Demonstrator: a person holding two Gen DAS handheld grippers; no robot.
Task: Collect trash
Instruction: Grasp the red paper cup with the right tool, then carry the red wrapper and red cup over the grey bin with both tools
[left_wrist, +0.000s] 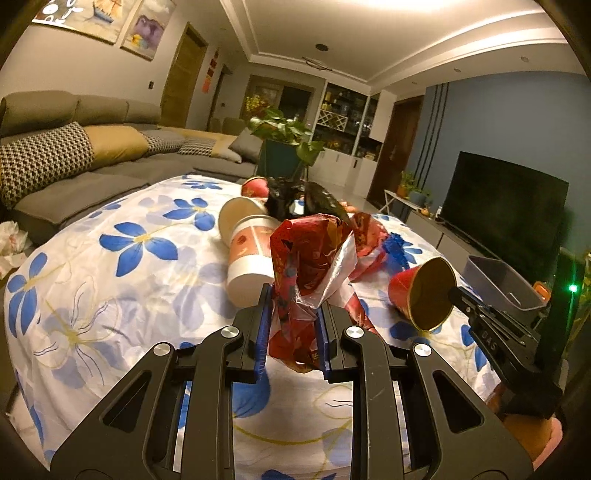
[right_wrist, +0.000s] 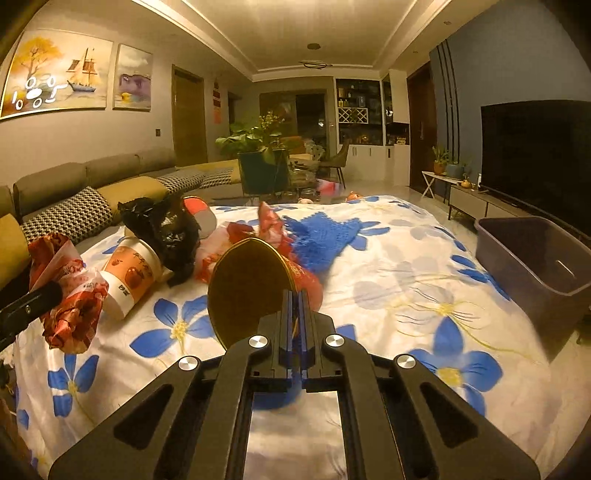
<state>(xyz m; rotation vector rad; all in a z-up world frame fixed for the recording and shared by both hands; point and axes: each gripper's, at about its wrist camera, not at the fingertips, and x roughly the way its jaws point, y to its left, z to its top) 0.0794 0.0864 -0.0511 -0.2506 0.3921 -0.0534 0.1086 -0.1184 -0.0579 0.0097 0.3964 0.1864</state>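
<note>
Over the floral sheet, left gripper pinches the red wrapper and right gripper clamps the cup rim, so I'd carry both steadily to the bin.

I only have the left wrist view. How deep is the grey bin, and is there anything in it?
Observer: From the right wrist view the grey bin looks deep-walled; the part of its inside that shows is bare.
Operator: What is the right gripper holding?
Observer: The right gripper is shut on the rim of the red cup.
Operator: What is that blue thing behind the wrapper?
Observer: A blue knitted cloth, lying spread on the sheet.
</note>
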